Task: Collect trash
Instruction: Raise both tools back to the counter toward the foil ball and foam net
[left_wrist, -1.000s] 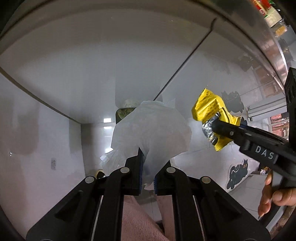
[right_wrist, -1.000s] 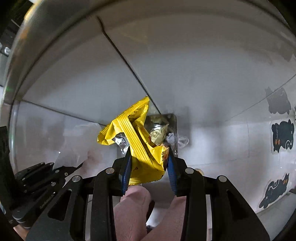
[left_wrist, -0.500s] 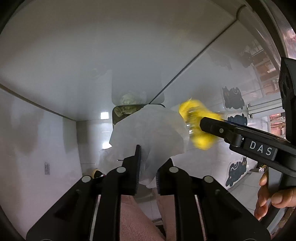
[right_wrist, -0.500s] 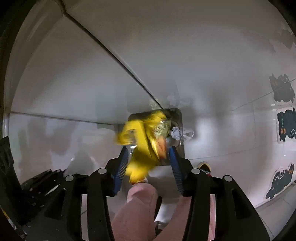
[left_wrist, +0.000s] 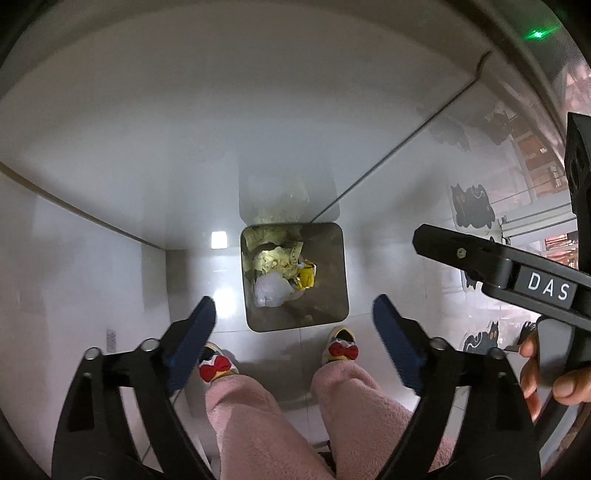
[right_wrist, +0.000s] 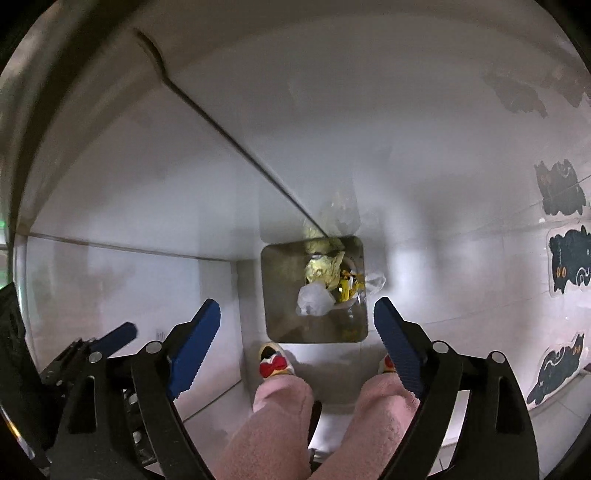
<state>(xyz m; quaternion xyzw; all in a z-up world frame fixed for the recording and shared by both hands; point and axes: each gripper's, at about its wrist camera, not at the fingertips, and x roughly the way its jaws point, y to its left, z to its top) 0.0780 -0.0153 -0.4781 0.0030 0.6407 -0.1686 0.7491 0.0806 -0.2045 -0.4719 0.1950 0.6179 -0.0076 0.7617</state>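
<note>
- While both tools point down at the metal bin (left_wrist: 295, 275), the left tool (left_wrist: 295, 317) is spreading its jaws, nothing between them.
- Right tool (right_wrist: 297, 321) likewise, opening and empty.
- White tissue (left_wrist: 271, 291) lies in the bin, yellow wrapper (left_wrist: 306, 282) touching at its 2 o'clock.

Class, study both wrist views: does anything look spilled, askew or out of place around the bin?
Nothing stands out. The white tissue and yellow wrapper lie inside the metal bin, which stands upright on the floor between the person's slippers. No litter shows beside it. Both tongs, left and right, are opening with nothing between their jaws.
</note>
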